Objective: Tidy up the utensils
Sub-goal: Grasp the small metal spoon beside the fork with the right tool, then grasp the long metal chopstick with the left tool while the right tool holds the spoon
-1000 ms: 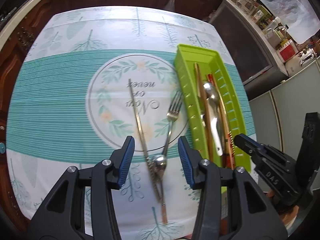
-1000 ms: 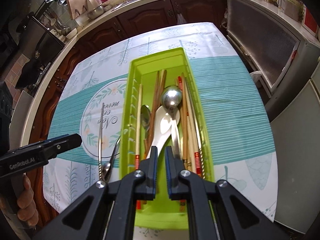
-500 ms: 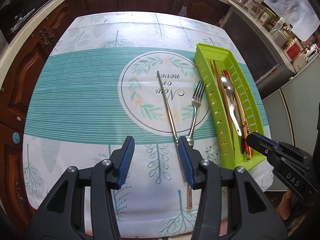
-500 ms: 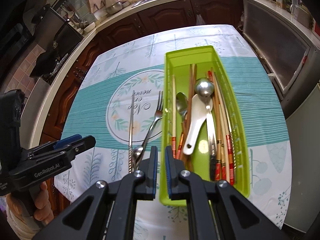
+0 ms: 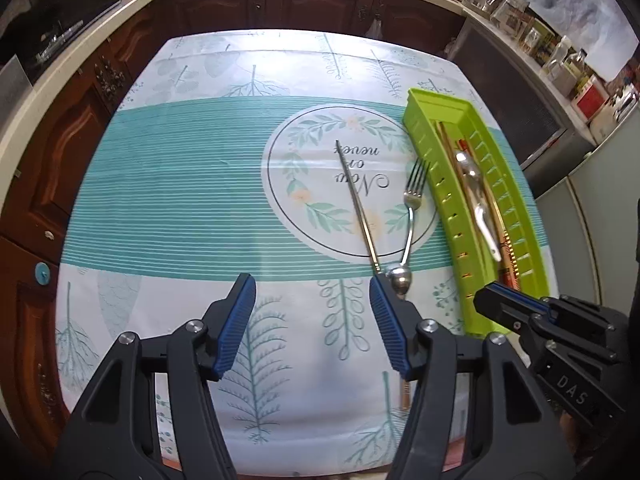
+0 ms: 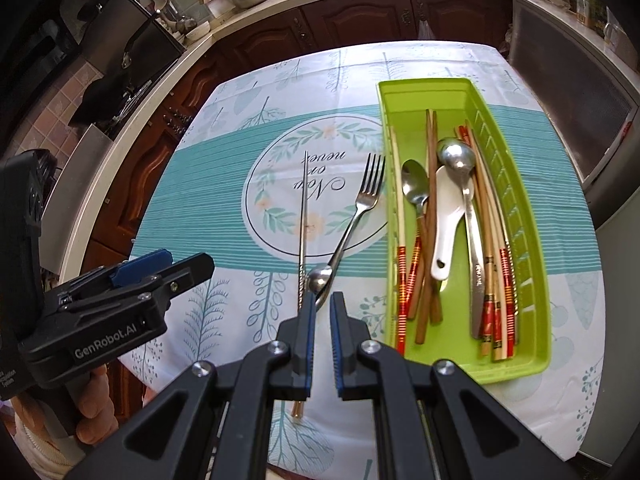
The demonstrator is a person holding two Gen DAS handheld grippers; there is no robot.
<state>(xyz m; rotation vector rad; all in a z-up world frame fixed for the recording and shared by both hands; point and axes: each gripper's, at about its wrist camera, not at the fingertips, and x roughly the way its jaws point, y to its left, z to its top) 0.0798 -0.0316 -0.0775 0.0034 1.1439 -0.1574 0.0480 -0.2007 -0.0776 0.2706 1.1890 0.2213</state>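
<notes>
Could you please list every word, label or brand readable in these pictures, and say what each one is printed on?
"GenRobot.AI": side of the left tool.
"DAS": body of the right tool.
"Now or never": script inside the wreath on the tablecloth, upside down from here.
Small print on a knife handle in the green tray: too small to read.
Labels on the counter jars: blurred.

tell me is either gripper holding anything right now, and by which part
Nothing is held. The left gripper is wide open and empty; the right gripper is narrowly open above the fork handle, not gripping it.
</notes>
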